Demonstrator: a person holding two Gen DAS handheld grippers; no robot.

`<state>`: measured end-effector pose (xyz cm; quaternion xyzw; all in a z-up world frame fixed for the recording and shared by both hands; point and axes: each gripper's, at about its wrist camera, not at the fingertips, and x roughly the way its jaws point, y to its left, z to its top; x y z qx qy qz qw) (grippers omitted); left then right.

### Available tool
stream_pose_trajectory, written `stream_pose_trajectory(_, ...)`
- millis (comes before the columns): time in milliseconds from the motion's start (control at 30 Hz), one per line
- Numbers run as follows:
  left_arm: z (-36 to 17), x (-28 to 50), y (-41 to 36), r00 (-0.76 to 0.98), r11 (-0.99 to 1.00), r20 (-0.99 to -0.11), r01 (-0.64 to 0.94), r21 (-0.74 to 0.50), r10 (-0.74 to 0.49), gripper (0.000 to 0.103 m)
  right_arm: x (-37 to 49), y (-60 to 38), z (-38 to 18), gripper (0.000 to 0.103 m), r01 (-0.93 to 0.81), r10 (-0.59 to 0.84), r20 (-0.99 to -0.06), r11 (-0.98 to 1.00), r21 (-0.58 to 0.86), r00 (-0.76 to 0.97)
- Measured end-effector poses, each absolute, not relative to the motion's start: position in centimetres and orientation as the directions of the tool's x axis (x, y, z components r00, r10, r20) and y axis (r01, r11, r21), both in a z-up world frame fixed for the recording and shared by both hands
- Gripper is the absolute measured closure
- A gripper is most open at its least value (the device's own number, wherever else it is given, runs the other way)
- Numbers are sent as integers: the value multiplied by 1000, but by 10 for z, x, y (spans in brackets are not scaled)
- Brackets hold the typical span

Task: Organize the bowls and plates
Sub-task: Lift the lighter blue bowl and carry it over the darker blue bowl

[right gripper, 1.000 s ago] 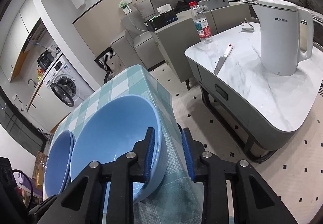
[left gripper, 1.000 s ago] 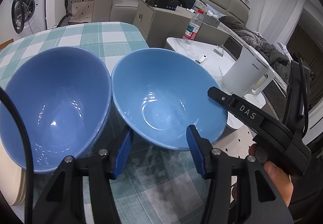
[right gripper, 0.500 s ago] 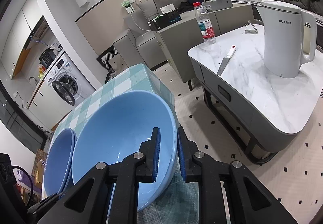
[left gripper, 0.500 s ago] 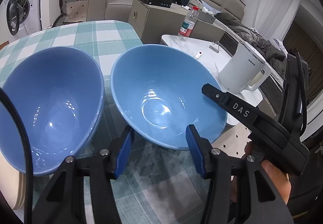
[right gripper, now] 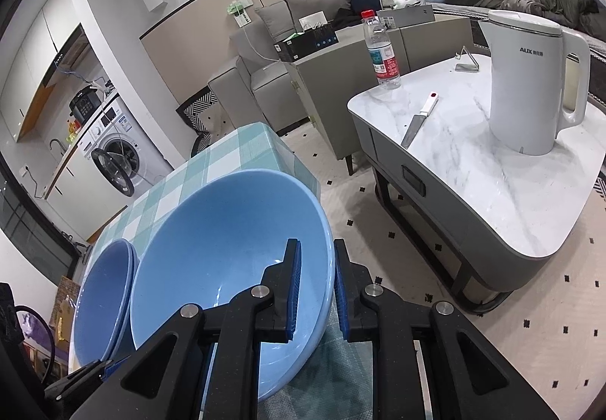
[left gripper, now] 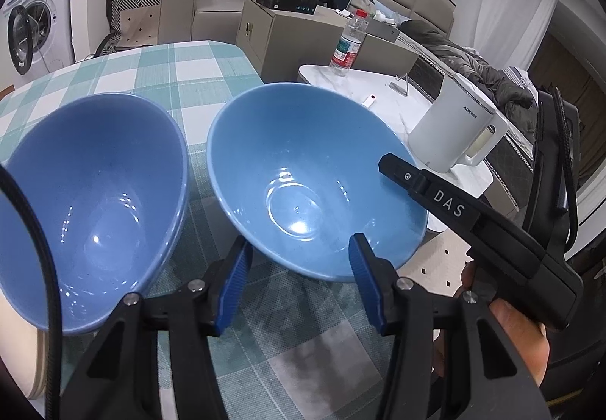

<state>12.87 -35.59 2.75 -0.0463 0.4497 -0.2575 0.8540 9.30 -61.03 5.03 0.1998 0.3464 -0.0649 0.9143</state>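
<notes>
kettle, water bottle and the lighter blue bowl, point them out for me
kettle (right gripper: 526, 86), right wrist view, on its white body
water bottle (right gripper: 383, 56), right wrist view, on its label
lighter blue bowl (left gripper: 303, 170), left wrist view, on its inner wall

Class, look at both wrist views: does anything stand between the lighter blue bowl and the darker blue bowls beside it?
Nothing visible does. The right gripper is shut on the lighter bowl's rim, and only bare checked tablecloth separates it from the darker bowls.
</notes>
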Motion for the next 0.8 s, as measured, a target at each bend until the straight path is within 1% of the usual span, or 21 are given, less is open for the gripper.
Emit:
stream_pose_trajectory(400, 28, 127, -356, 462, 864, -747, 400, -307, -479, 51, 93, -605, 55, 86, 262, -4, -662, 920, 290, 750)
stream_pose_trajectory(800, 38, 124, -351, 482, 862, -731, 408, -301, -483, 52, 92, -604, 62, 86, 255, -6, -650, 922, 289, 760)
